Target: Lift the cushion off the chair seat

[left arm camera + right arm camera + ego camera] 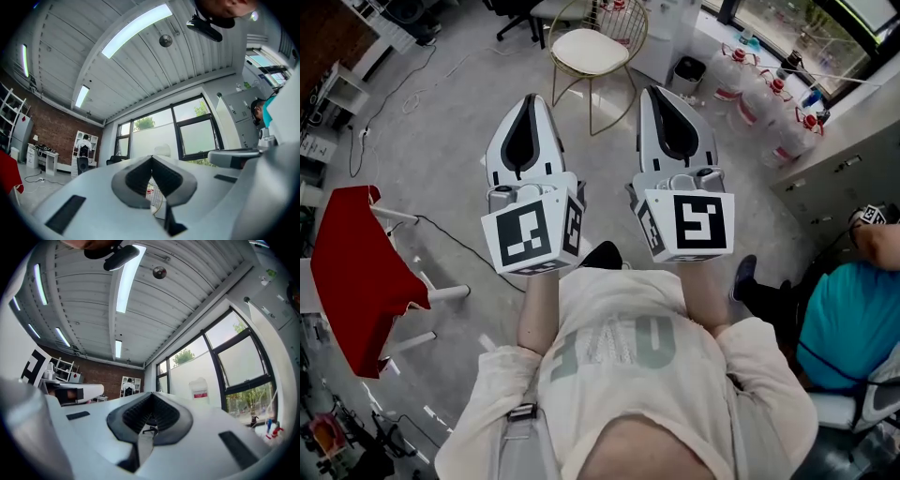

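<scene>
The cream cushion (590, 51) lies on the seat of a gold wire chair (609, 103) at the far middle of the head view, some way ahead of both grippers. My left gripper (532, 98) and right gripper (661, 91) are held side by side at chest height and point toward the chair. Neither touches it. In the left gripper view the left gripper (152, 157) has its jaws met at the tip with nothing held, and a bit of gold wire (158, 200) shows through the gap below. The right gripper (151, 393) is shut and empty too.
A red chair (356, 272) lies tipped over at the left, with a black cable (455, 239) on the floor beside it. Several water jugs (769, 103) stand at the right by a window. A seated person in a teal shirt (853, 319) is at the right edge. A small bin (687, 71) stands behind the gold chair.
</scene>
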